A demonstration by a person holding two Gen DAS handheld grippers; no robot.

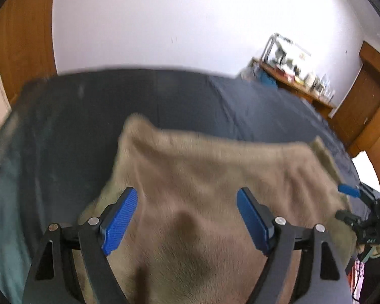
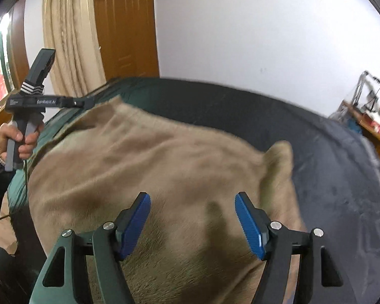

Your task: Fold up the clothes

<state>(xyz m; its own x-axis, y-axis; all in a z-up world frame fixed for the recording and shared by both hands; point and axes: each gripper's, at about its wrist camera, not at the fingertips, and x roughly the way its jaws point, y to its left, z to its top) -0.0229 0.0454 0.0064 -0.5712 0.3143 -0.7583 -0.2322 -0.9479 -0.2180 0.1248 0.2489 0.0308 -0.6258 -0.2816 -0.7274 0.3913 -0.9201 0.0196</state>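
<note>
A tan fuzzy garment (image 1: 202, 190) lies spread over a dark bed cover (image 1: 101, 106), and it fills the middle of the right wrist view too (image 2: 152, 172). My left gripper (image 1: 187, 217) hovers above its near part, blue pads wide apart and nothing between them. My right gripper (image 2: 192, 223) hangs open over the same cloth, also empty. The right gripper shows at the far right of the left wrist view (image 1: 352, 197). In the right wrist view the left gripper's body (image 2: 30, 101) is at the left, gripped by a hand (image 2: 15, 139).
The dark bed cover (image 2: 329, 177) extends to the right and back. A wooden desk with clutter (image 1: 296, 81) stands against the white wall at right. A wooden door (image 2: 124, 25) and beige curtain (image 2: 68, 38) stand at the left.
</note>
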